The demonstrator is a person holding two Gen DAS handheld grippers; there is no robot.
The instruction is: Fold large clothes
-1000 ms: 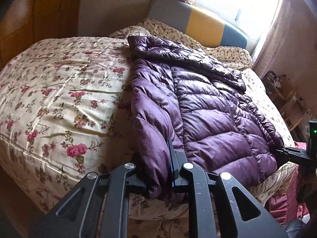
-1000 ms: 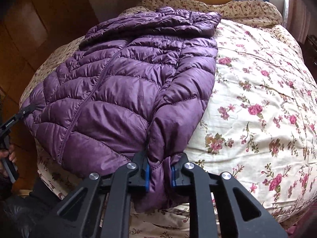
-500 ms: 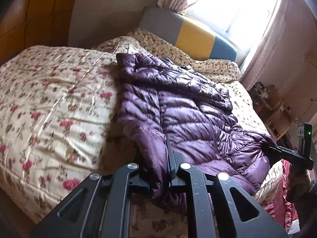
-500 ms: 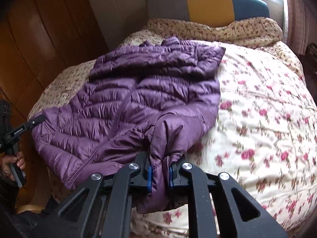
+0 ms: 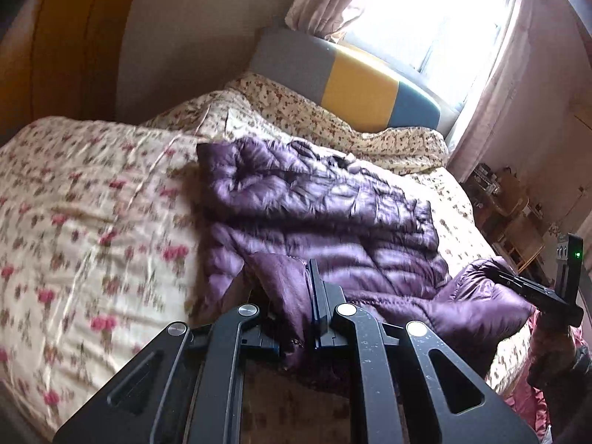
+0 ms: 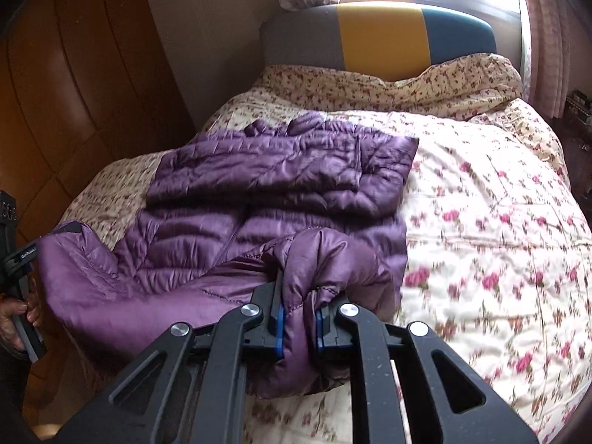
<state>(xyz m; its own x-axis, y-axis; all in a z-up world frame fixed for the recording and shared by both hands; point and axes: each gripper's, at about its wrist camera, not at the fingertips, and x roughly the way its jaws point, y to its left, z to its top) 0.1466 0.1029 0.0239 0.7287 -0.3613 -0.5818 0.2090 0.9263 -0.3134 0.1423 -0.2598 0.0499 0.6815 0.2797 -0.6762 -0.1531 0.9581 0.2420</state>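
A purple quilted puffer jacket (image 5: 333,214) lies lengthwise on the floral bed (image 5: 81,199), collar toward the headboard. My left gripper (image 5: 299,333) is shut on the jacket's bottom corner and holds it lifted off the bed. My right gripper (image 6: 299,318) is shut on the other bottom corner of the jacket (image 6: 281,192), bunched and raised above the quilt (image 6: 499,244). The hem hangs curled between both grippers. The right gripper also shows at the right edge of the left wrist view (image 5: 518,285), and the left gripper at the left edge of the right wrist view (image 6: 22,259).
A grey, yellow and blue headboard (image 6: 381,37) stands at the far end under a bright window (image 5: 436,11) with curtains. A wooden wardrobe (image 6: 74,85) runs along one side of the bed. Cluttered shelves (image 5: 510,199) stand on the other side.
Both grippers have risen and moved toward the headboard with the hem corners. The jacket's lower part has come off the bed and curls over its body.
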